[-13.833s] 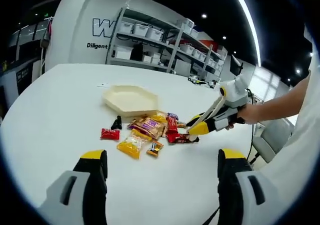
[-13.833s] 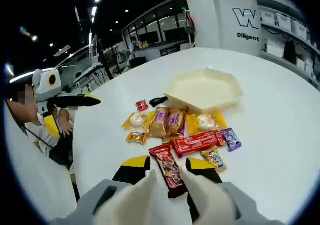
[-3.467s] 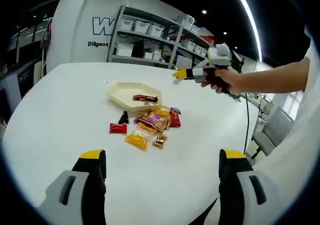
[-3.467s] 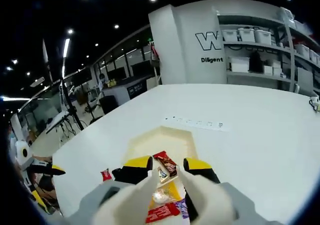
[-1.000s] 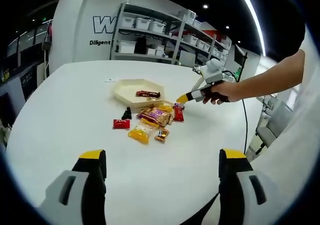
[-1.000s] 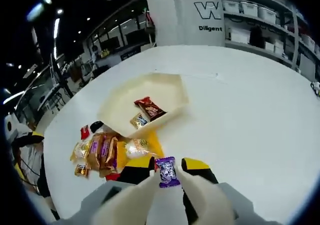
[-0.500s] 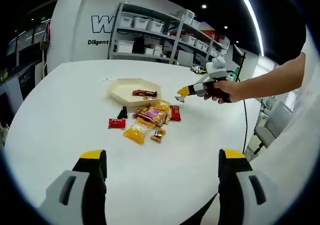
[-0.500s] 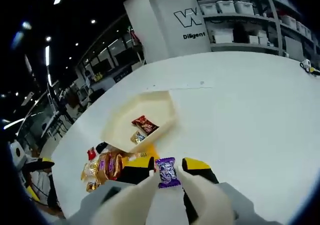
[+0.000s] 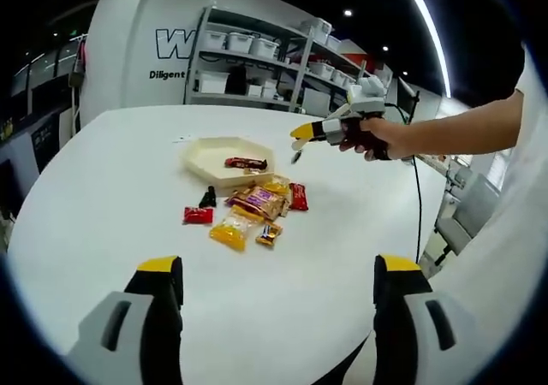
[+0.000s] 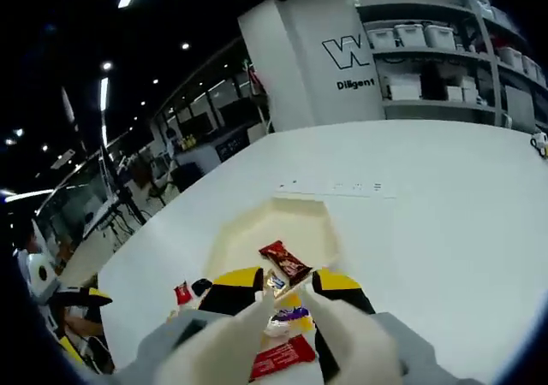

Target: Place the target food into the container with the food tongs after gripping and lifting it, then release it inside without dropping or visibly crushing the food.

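A purple-wrapped candy (image 10: 290,316) hangs between the white tong blades of my right gripper (image 10: 287,293), which is shut on it. The left gripper view shows the right gripper (image 9: 301,133) held in the air by a hand, with the candy (image 9: 295,156) dangling just off the right edge of the cream hexagonal tray (image 9: 203,156). Inside the tray (image 10: 248,227) lie a red-brown bar (image 10: 284,262) and a small wrapped candy (image 10: 275,281). My left gripper (image 9: 278,275) stays low over the near table, open, holding nothing.
A pile of snack packets (image 9: 257,202) lies in front of the tray, with a small red packet (image 9: 197,216) and a black piece (image 9: 208,198) to its left. A flat red packet (image 10: 283,357) lies under my right gripper. Shelving (image 9: 257,68) stands beyond the white table (image 9: 103,188).
My right gripper has risen and moved left toward the tray, carrying the purple candy. The left gripper has stayed where it was.
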The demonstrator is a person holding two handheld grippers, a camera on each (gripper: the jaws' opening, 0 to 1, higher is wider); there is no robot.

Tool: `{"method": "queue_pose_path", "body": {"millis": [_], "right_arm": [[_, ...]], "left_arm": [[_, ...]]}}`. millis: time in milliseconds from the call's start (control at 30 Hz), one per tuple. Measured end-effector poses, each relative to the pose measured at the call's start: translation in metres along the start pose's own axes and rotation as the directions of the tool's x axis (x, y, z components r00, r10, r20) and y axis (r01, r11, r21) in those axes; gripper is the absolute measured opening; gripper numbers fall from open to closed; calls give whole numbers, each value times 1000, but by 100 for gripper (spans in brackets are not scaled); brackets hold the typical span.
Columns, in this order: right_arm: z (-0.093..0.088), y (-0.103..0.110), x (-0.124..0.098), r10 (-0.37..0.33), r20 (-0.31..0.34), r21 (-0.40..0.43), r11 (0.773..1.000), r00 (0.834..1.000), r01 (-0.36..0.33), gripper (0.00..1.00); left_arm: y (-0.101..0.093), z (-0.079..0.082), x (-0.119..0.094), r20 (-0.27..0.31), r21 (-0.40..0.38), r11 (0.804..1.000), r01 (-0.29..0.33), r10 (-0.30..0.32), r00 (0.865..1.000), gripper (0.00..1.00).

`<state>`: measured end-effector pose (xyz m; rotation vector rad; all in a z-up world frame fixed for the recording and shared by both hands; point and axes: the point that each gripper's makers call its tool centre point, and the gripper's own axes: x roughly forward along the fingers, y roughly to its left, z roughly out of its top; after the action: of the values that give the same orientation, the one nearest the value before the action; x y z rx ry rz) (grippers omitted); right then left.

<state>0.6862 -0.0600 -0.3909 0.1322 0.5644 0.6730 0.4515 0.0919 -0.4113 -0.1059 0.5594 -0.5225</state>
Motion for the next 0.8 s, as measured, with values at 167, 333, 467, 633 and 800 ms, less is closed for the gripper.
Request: {"method": "queue_pose_path", "body": {"millis": [167,333,467,633,800], "right_arm": [[12,9,5,13,9,-32,999,1000,-13,17],[1,2,6,3,-17,-46,999,1000,-4,17],[-14,-13,0,-21,-47,-39,999,999,19,17],[-27,-33,-9,-60,-65,-30,998,996,58,18],[-40,-61,-21,-119,-90,-17,993,989,118,19]], "left_arm": [[2,-1,1,2,3,1000,2,-2,1000,91],[-1,1,0,8,5,1000,3,-3,1000,91],[-1,0,-2,8,0,1000,0,0,1000,91],[-2,-3,-2,-3,3,1000,5,-5,1000,90],[-1,-4,0,-8,3,1000,9,-9,1000,90]]}}
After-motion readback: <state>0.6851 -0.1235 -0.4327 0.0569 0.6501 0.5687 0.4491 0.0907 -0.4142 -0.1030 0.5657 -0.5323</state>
